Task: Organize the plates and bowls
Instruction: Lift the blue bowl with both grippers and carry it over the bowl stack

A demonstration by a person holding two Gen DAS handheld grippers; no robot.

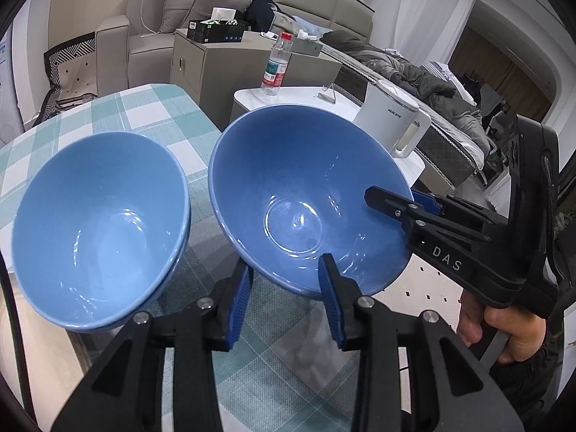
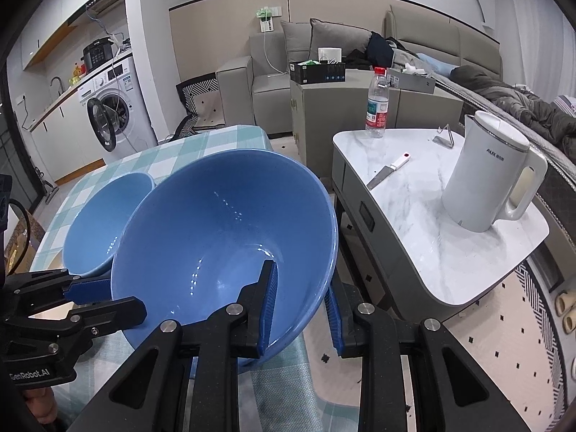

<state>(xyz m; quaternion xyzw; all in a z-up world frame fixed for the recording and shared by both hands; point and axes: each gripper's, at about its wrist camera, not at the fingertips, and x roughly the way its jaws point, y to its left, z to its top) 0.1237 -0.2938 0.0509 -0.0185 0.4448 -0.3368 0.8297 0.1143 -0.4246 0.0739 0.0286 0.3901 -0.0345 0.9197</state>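
Observation:
A blue bowl (image 1: 302, 198) is held tilted above the checked tablecloth (image 1: 108, 115). My left gripper (image 1: 284, 298) straddles its near rim, one finger inside and one outside, jaws wide. My right gripper (image 2: 300, 302) straddles the bowl's rim (image 2: 223, 237) too, jaws around the wall; it shows at the right in the left wrist view (image 1: 403, 205). To the left, a stack of two blue bowls (image 1: 97, 234) rests on the table, also seen in the right wrist view (image 2: 100, 223).
A marble side table (image 2: 414, 208) stands to the right with a white kettle (image 2: 493, 176), a water bottle (image 2: 378, 104) and a knife (image 2: 388, 169). A grey cabinet (image 2: 342, 104), sofa and washing machine (image 2: 111, 108) stand behind.

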